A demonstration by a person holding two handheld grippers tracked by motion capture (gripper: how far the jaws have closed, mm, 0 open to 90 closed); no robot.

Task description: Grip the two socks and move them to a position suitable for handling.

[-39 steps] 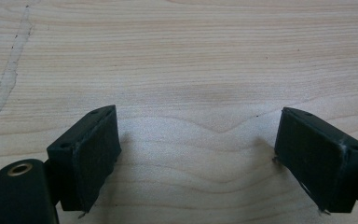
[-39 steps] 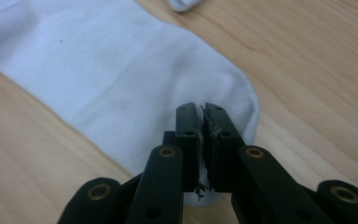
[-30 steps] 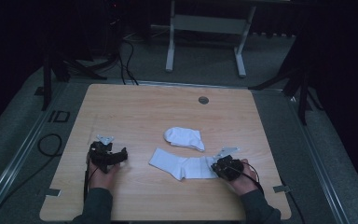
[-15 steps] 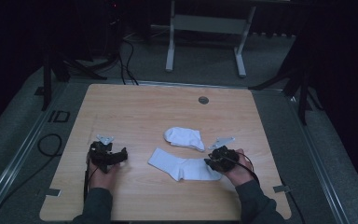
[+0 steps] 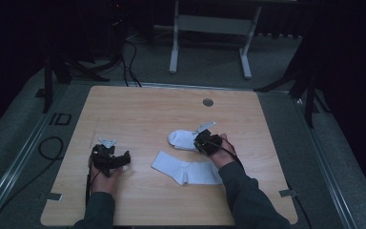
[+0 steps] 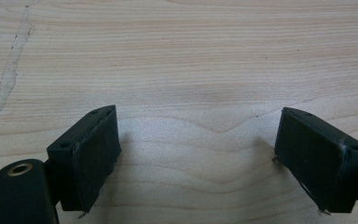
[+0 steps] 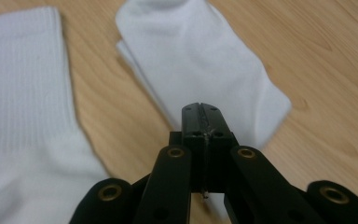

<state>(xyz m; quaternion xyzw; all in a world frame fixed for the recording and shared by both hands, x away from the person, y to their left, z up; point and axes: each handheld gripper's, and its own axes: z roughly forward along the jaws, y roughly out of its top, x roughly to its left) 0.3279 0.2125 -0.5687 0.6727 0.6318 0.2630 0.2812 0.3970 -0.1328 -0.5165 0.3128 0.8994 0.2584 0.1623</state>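
Two white socks lie on the wooden table (image 5: pixel 138 109). The longer sock (image 5: pixel 187 169) lies flat near the front, and the shorter sock (image 5: pixel 182 138) sits just behind it. My right gripper (image 5: pixel 201 141) is at the shorter sock's right end. In the right gripper view its jaws (image 7: pixel 200 109) have just been closing and now meet, with nothing between them. They hover over the shorter sock (image 7: pixel 200 51), with the longer sock (image 7: pixel 23 93) to the left. My left gripper (image 5: pixel 119 160) rests at the front left. Its jaws (image 6: pixel 198 149) stand wide open over bare wood.
A round grommet hole (image 5: pixel 208 102) sits near the table's far edge. Cables (image 5: pixel 47 148) and metal frame legs (image 5: pixel 174 47) stand on the dark floor beyond and beside the table.
The right hand has moved away from the longer sock's right end, back and slightly left to the shorter sock. The left hand has stayed put.
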